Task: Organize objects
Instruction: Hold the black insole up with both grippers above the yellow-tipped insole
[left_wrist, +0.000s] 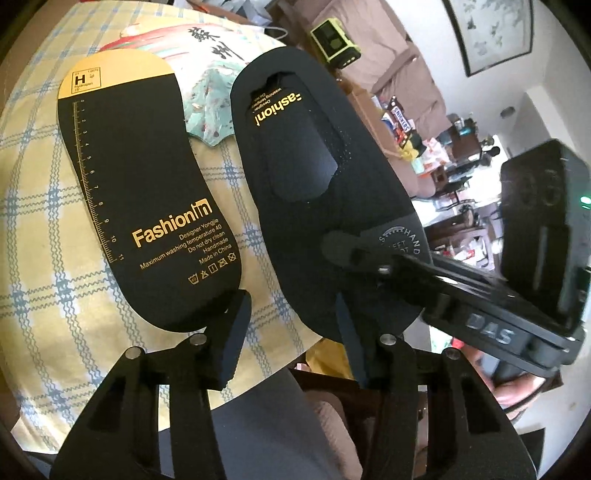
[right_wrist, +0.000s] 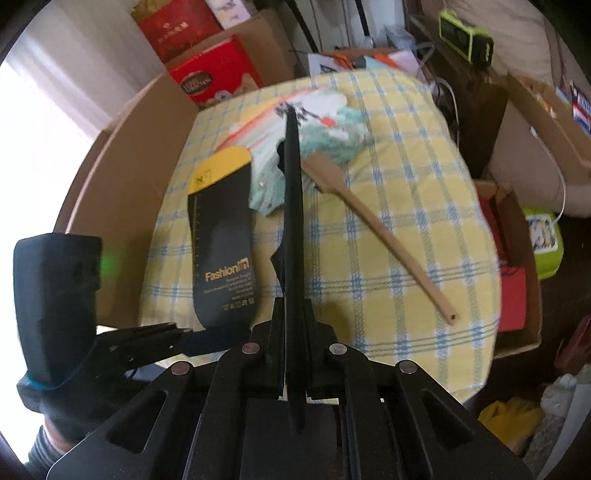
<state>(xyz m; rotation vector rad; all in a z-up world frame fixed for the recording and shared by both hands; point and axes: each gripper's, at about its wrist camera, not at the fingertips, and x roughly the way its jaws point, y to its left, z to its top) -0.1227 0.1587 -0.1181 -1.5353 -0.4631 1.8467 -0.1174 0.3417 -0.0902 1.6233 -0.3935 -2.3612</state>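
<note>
A black card insert with gold "Fashion" print lies flat on the yellow plaid cloth; it also shows in the right wrist view. My right gripper is shut on a black sock on its card, seen edge-on and held upright above the cloth. The same sock fills the middle of the left wrist view, with the right gripper clamped on its near end. My left gripper is open, its fingers either side of the sock's near end, and also shows in the right wrist view.
A wooden spatula lies on the cloth to the right. A teal and white paper fan lies at the back. Cardboard boxes and red boxes surround the cloth. A green radio stands at the far right.
</note>
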